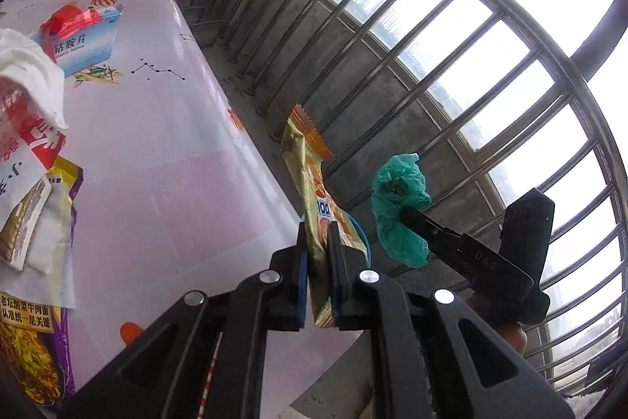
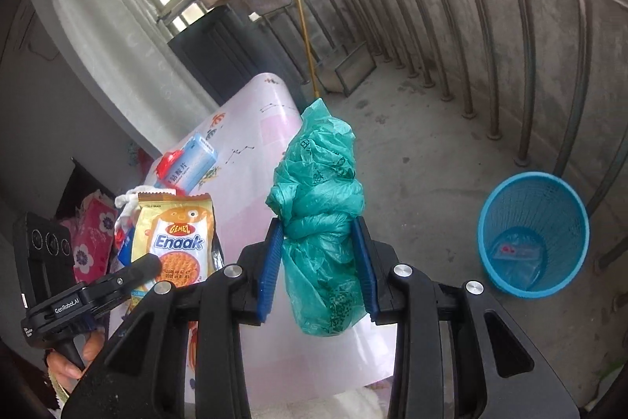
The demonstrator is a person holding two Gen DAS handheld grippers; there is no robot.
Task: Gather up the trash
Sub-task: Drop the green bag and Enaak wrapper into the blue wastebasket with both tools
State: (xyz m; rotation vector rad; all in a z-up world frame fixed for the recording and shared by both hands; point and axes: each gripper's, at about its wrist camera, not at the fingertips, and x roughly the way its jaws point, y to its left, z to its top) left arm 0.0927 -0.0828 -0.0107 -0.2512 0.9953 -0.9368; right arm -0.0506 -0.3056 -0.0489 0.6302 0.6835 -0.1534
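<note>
Green bag point(image 2: 320, 222) in right gripper point(image 2: 318, 262) (clamped).

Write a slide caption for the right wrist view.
Right tongs clamp a green plastic bag above the table edge, blue bin waiting on the floor.

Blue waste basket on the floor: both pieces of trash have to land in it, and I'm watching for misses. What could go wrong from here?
1. The blue waste basket stands off to the side of the table; the green plastic bag in the right hand-held gripper could fall outside it.
2. The snack wrapper stands tall and floppy in the left hand-held gripper; it may catch the rim.
</note>
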